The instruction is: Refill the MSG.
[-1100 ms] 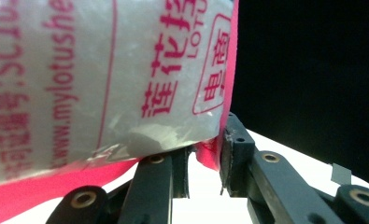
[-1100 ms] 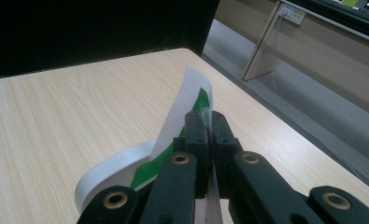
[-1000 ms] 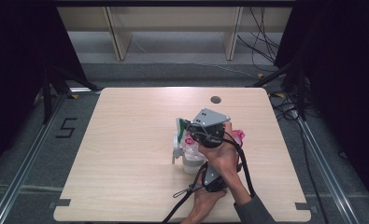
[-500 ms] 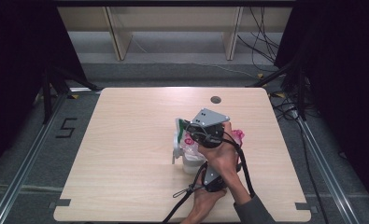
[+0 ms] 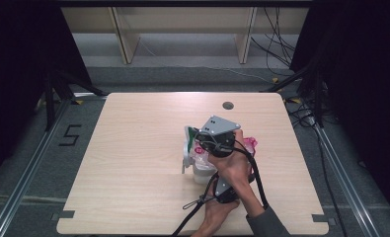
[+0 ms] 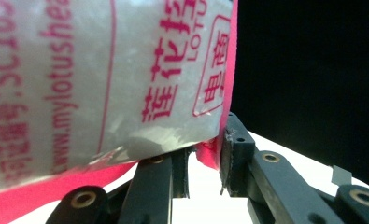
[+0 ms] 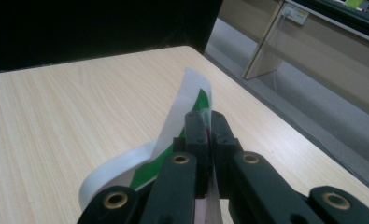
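Right gripper (image 7: pixel 209 122) clamps the green-and-white flap (image 7: pixel 182 109), left gripper (image 6: pixel 205 158) pinches the pink-edged bag (image 6: pixel 102 79); opposing pull risks tearing unevenly, spilling contents.

Lab-type recording bay: bare wooden table (image 5: pixel 133 163) between dark curtains (image 5: pixel 19 54), floor rails (image 5: pixel 27 173), loose cables (image 5: pixel 281 29), taped floor number (image 5: pixel 70 134).

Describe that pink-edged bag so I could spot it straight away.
On the wooden table, look right of centre, under the person's hands. The bag is a frosted clear pouch with a pink border and red Chinese lettering, its edge pinched in the left claw. The strip beside it is white and green instead.
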The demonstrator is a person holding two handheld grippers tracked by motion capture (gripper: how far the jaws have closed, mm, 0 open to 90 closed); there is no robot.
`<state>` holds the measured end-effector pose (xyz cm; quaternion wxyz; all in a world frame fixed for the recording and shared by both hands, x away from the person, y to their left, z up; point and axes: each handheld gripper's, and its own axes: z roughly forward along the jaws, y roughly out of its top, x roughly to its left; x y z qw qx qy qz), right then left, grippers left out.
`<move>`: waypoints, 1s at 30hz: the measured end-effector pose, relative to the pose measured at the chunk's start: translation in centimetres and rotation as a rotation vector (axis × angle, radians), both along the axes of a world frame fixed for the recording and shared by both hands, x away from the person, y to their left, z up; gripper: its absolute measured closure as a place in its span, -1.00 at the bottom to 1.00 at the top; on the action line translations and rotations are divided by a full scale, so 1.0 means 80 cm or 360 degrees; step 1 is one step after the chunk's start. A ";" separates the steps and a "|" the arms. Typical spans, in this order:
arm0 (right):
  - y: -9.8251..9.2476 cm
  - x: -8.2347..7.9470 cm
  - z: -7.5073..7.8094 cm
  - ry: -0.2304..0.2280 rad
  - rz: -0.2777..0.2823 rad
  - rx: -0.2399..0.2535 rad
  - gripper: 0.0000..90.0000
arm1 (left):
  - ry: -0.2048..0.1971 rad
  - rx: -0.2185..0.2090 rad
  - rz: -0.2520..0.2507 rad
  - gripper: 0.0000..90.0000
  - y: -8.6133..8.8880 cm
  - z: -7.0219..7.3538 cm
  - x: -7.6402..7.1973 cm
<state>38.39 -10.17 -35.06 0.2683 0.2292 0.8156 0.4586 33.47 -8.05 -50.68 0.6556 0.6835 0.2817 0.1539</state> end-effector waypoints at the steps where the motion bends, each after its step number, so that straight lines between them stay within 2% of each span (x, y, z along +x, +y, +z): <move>1: 0.001 0.000 0.000 -0.0008 0.0004 -0.0010 1.00 | -0.0004 0.0023 -0.0008 0.67 0.000 0.000 0.000; 2: 0.002 0.000 -0.001 -0.0008 0.0002 -0.0026 1.00 | 0.0010 -0.0021 -0.0014 0.67 -0.002 -0.001 0.000; 5: 0.003 0.003 -0.004 -0.0007 0.0013 -0.0039 1.00 | 0.0022 -0.0039 -0.0014 0.67 -0.003 -0.001 0.000; 6: 0.002 0.002 -0.003 0.0000 0.0002 -0.0028 1.00 | 0.0000 0.0026 -0.0005 0.67 0.000 -0.001 0.001; 9: 0.000 0.002 -0.001 -0.0011 0.0008 -0.0022 1.00 | 0.0013 -0.0005 -0.0002 0.67 -0.001 -0.001 0.000; 10: 0.000 0.003 -0.002 -0.0015 0.0012 -0.0024 1.00 | 0.0052 0.0009 -0.0044 0.67 -0.002 -0.003 -0.002; 11: 0.001 0.004 -0.003 -0.0007 0.0012 -0.0027 1.00 | 0.0066 -0.0040 -0.0040 0.67 -0.005 -0.003 -0.003; 12: 0.001 0.004 -0.004 -0.0011 0.0011 -0.0028 1.00 | 0.0011 -0.0001 -0.0019 0.67 -0.001 -0.002 -0.001; 14: 0.000 0.002 -0.002 -0.0010 0.0016 -0.0028 1.00 | -0.0006 0.0026 0.0000 0.67 0.000 -0.001 0.001; 16: 0.000 0.001 -0.001 -0.0014 0.0012 -0.0021 1.00 | 0.0008 -0.0006 0.0000 0.67 -0.001 -0.001 0.000; 17: 0.000 0.002 -0.001 -0.0019 0.0012 -0.0021 1.00 | 0.0006 0.0036 -0.0029 0.67 0.000 -0.001 0.000; 18: 0.000 0.003 -0.003 -0.0009 0.0000 -0.0015 1.00 | 0.0059 0.0000 -0.0048 0.67 -0.003 -0.002 -0.002; 19: 0.000 0.003 -0.003 0.0000 0.0003 -0.0026 1.00 | 0.0059 -0.0007 -0.0039 0.67 -0.003 -0.002 -0.002; 20: 0.000 0.003 -0.003 -0.0010 0.0011 -0.0028 0.99 | 0.0018 -0.0018 -0.0020 0.67 -0.002 -0.001 -0.002; 21: 0.000 0.003 -0.002 -0.0018 0.0007 -0.0019 1.00 | -0.0001 0.0038 -0.0032 0.67 0.001 -0.001 -0.001; 22: 0.000 0.002 -0.001 -0.0019 0.0012 -0.0020 1.00 | 0.0040 -0.0020 -0.0030 0.67 -0.002 -0.001 -0.003; 23: 0.000 0.002 -0.001 -0.0021 0.0012 -0.0020 0.99 | 0.0021 -0.0027 -0.0022 0.67 -0.002 -0.001 -0.002; 24: 0.000 0.002 -0.001 -0.0020 0.0011 -0.0023 0.99 | 0.0000 0.0037 -0.0035 0.67 0.001 -0.001 -0.001; 25: 0.000 0.002 -0.002 -0.0016 0.0010 -0.0018 0.99 | 0.0020 -0.0034 -0.0028 0.67 -0.003 -0.001 -0.002; 26: 0.000 0.003 -0.002 -0.0015 0.0008 -0.0014 1.00 | -0.0001 0.0042 -0.0030 0.67 0.001 -0.001 0.000; 27: -0.001 0.003 -0.002 -0.0007 0.0006 -0.0008 0.99 | 0.0014 -0.0008 -0.0014 0.67 -0.001 -0.001 -0.001; 28: -0.001 0.003 -0.001 -0.0009 0.0001 -0.0005 1.00 | 0.0009 -0.0004 0.0004 0.67 -0.001 -0.001 0.000; 30: -0.002 0.002 -0.001 -0.0005 0.0001 -0.0001 0.99 | 0.0013 0.0012 -0.0009 0.67 -0.001 -0.002 0.000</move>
